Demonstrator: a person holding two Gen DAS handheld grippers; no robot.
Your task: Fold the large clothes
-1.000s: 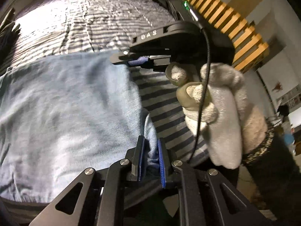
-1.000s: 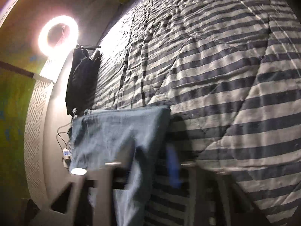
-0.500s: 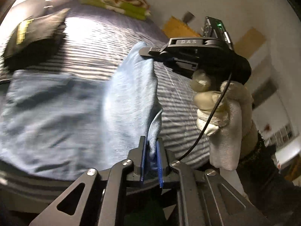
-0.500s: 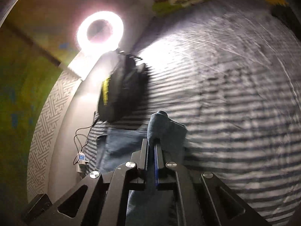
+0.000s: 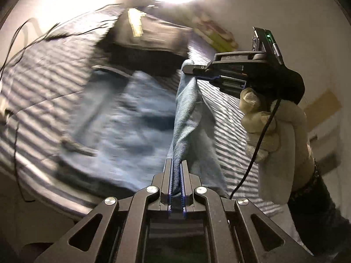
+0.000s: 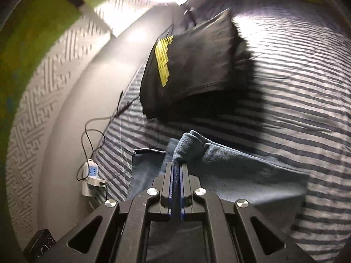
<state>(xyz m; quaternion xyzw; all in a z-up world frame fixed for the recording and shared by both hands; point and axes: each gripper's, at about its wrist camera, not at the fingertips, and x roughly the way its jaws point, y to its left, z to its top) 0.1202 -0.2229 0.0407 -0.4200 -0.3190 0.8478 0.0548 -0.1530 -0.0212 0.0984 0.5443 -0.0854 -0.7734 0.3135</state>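
Left gripper [image 5: 175, 175] is clamped on a denim fold; right gripper [image 6: 176, 175] likewise, its grip seen at 1 o'clock in the left view. The jeans [image 5: 122, 118] lie on the striped bed [image 6: 296, 76], one edge lifted taut between the tools. Judged soft, fairly heavy, not slippery; best held at edge corners. Both tools tilt downward. The gloved hand [image 5: 272, 135] wraps the right handle. A black garment [image 6: 193, 65] lies at 12 o'clock.

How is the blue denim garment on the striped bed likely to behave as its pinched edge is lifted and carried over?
The blue denim garment is probably floppy: it hangs and creases between the left gripper and right gripper. It looks fairly heavy, sagging onto the striped quilt. It seems unlikely to slip; both jaws are shut on fabric.
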